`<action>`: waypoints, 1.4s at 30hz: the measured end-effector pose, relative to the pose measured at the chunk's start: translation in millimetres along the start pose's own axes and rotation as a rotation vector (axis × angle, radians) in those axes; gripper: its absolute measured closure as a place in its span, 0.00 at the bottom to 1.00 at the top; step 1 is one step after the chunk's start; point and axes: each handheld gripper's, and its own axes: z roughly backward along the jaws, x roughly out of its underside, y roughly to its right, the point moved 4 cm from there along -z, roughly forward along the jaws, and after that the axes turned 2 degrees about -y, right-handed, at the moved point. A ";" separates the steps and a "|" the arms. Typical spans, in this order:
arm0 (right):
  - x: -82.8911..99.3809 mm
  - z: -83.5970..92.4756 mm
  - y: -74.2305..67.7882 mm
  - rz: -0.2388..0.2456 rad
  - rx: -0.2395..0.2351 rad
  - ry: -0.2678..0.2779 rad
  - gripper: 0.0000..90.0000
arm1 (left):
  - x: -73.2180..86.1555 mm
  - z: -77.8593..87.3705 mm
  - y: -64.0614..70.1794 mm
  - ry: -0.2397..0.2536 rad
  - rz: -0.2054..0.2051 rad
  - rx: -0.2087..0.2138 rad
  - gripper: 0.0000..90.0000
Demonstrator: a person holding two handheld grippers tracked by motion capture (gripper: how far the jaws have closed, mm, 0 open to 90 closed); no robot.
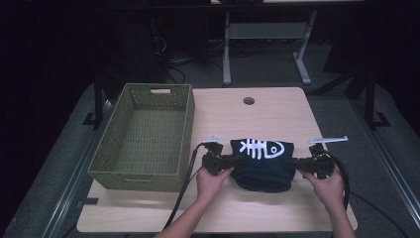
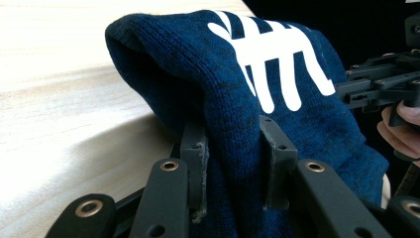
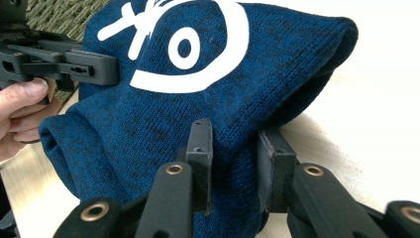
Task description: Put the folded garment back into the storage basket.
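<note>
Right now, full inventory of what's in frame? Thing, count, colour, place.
knit hat: 1, dark blue with a white fish-skeleton print, near middle of the table, pinched at both sides.
basket: 1, olive-green woven, left part of the table, nothing seen inside.
table: 1, light wood, round hole near its far edge.
second table frame: 1, grey legs, on the floor behind.
left gripper: 1, black, shut on the hat's left side.
right gripper: 1, black, shut on the hat's right side.
hands: 2, left hand and right hand, coming in from the near edge.
</note>
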 end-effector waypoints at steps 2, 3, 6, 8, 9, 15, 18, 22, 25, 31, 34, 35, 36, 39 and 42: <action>0.8 3.4 -2.0 -0.002 -0.004 0.003 0.79 | 0.0 2.2 2.6 -0.001 -0.007 0.006 0.77; 0.9 4.8 -2.8 -0.003 -0.006 0.009 0.79 | -0.2 3.5 3.9 -0.003 -0.013 0.008 0.77; 1.2 8.5 -5.7 -0.005 -0.010 0.013 0.79 | -1.2 6.7 7.5 0.001 -0.025 0.012 0.77; 0.5 10.8 -8.2 -0.002 -0.004 0.017 0.79 | -2.4 9.4 10.1 0.000 -0.042 0.010 0.76; -0.1 11.9 -9.5 0.005 -0.004 0.019 0.79 | -2.8 10.3 10.5 0.000 -0.049 0.009 0.77; -4.0 17.9 -19.0 0.029 0.013 0.024 0.79 | -6.4 18.8 16.6 -0.003 -0.074 0.002 0.76; -5.6 19.3 -23.6 0.040 0.017 0.025 0.79 | -7.8 23.6 18.4 -0.002 -0.070 0.008 0.76; -7.7 21.9 -29.7 0.050 0.018 0.027 0.79 | -9.2 29.7 19.9 -0.002 -0.081 0.009 0.77; -9.3 23.4 -33.8 0.059 0.022 0.028 0.79 | -10.9 34.7 22.0 -0.002 -0.088 0.011 0.77; -13.5 27.4 -41.3 0.068 0.013 0.042 0.79 | -15.9 46.2 26.8 0.000 -0.104 0.016 0.76; -14.8 28.2 -44.2 0.073 0.010 0.047 0.79 | -17.1 49.6 27.5 0.002 -0.100 0.018 0.76; -15.3 28.5 -45.4 0.075 0.010 0.047 0.79 | -17.4 51.0 27.9 0.005 -0.101 0.018 0.76; -15.7 28.6 -46.7 0.076 0.008 0.049 0.79 | -17.6 52.3 28.0 0.004 -0.107 0.016 0.76; -17.2 29.3 -50.3 0.084 0.006 0.049 0.79 | -18.1 56.4 29.0 0.008 -0.107 0.018 0.76; -18.9 30.3 -54.6 0.091 0.007 0.049 0.79 | -19.6 59.8 29.1 -0.007 -0.130 0.007 0.76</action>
